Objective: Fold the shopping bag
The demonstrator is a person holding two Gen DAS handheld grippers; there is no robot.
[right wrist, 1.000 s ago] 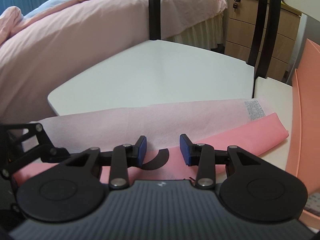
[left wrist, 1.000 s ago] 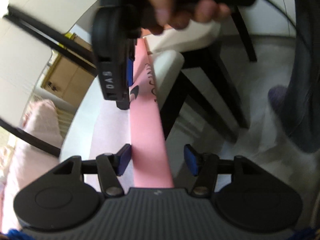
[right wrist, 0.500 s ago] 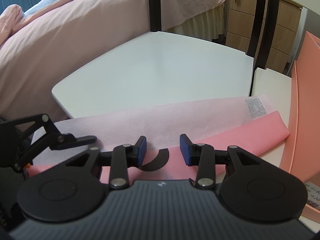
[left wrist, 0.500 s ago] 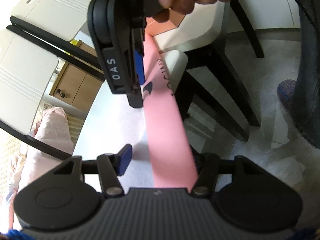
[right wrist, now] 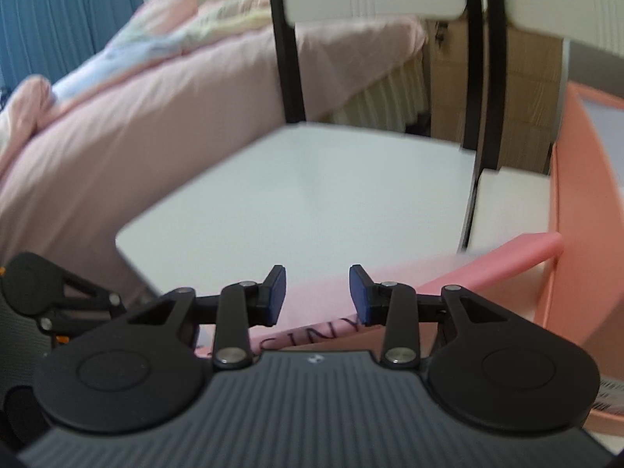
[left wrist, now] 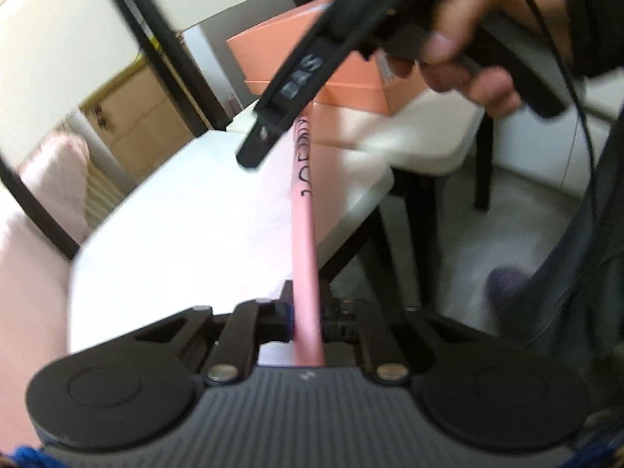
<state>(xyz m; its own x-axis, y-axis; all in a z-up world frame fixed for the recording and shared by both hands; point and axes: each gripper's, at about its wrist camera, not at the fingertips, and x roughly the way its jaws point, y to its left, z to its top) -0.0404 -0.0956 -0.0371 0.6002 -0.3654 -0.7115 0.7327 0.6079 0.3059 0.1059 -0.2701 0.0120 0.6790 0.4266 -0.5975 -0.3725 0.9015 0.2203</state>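
Note:
The pink shopping bag (left wrist: 304,234) is folded into a long narrow strip with black lettering, lying along the near edge of the white table (left wrist: 187,241). My left gripper (left wrist: 308,312) is shut on the strip's near end. My right gripper (right wrist: 316,292) is open; the bag (right wrist: 468,277) lies under and beyond its fingers, lettering showing below them. In the left wrist view the right gripper (left wrist: 273,128) hangs over the strip's far part, held by a hand.
A salmon-pink box (left wrist: 343,74) sits on a second white table past the bag; it also shows in the right wrist view (right wrist: 581,241). Black chair frames (right wrist: 288,58) stand behind the table. A pink bed (right wrist: 136,109) lies at the left. Floor is to the right of the table (left wrist: 487,234).
My left gripper has closed on the end of the pink strip and tilted. My right gripper has lifted and drawn back a little, staying open.

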